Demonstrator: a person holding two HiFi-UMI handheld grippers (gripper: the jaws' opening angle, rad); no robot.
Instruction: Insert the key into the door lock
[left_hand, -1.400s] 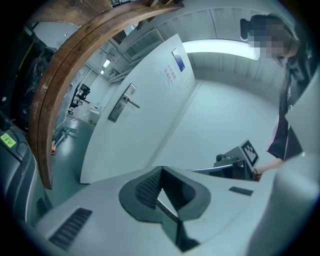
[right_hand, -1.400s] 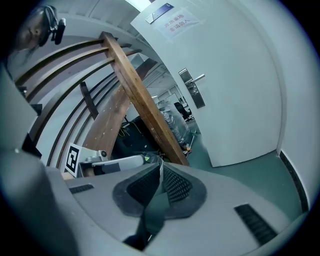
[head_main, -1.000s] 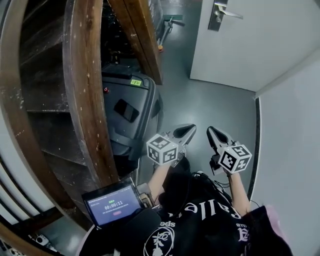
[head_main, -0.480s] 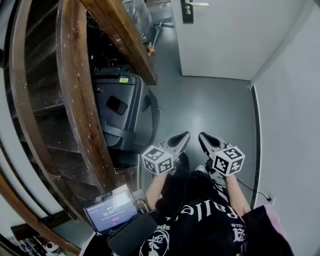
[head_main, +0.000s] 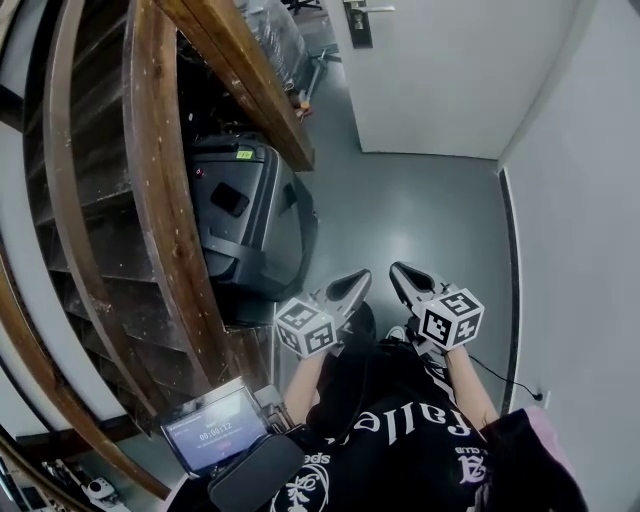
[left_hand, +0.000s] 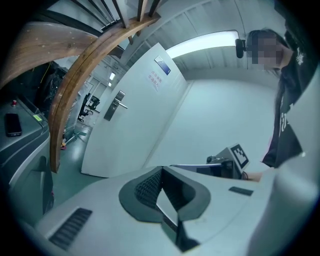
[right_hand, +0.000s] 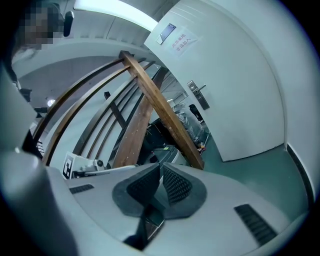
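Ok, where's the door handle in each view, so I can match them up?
Head view: door handle at the top edge, just right of centre.
Left gripper view: door handle left of centre.
Right gripper view: door handle right of centre, upper half.
Shared landmark: the wooden stair beam.

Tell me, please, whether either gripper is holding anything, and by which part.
Nothing is held: the left gripper and the right gripper both have their jaws shut together with nothing between them.
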